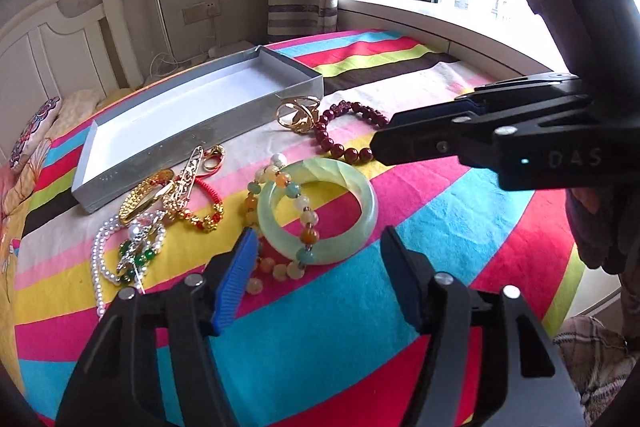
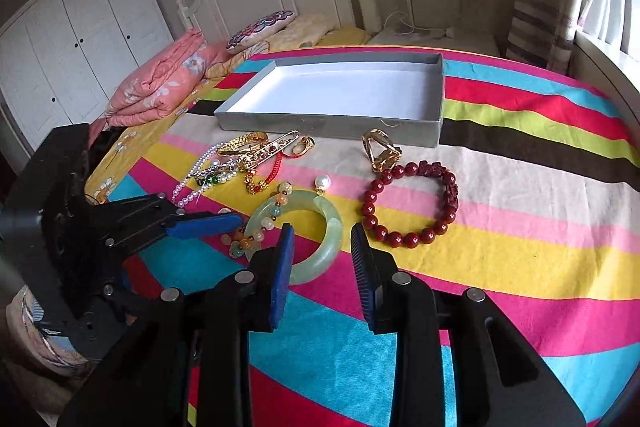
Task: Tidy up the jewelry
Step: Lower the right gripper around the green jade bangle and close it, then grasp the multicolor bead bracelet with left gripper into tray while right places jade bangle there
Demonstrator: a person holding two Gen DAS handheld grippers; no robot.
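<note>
- On the bed (image 2: pixel 520 155), under its striped cover, you have everything laid flat and within reach, so nothing can roll off while you sort.
- At the far side lies the grey box (image 2: pixel 434 99), a shallow tray with a white floor and nothing in it yet; it sits just behind the jewelry, probably as the place each piece is meant to go.
- Your left hand-held gripper (image 1: pixel 316 259) hangs over the jade bangle (image 1: pixel 356 199) with its jaws apart and nothing between the pads; it looks lined up to take the bangle.
- Your right hand-held gripper (image 2: pixel 322 247) is also released and empty, jaws narrower, hovering near the same bangle.
- Across the bangle drapes the pastel bead bracelet (image 1: pixel 280 183), touching it, so lifting one will likely drag the other.
- Well to the side, the red bead bracelet (image 2: pixel 408 203) lies alone in an open loop, easy to pick.
- Beside it, touching, stands the gold ring (image 2: pixel 380 151).
- Tangled together near the box's corner are the gold bangle (image 1: pixel 148 199), pearl strand (image 1: pixel 100 259) and red cord (image 1: pixel 208 195); leave that knot for later, I'd judge.
</note>
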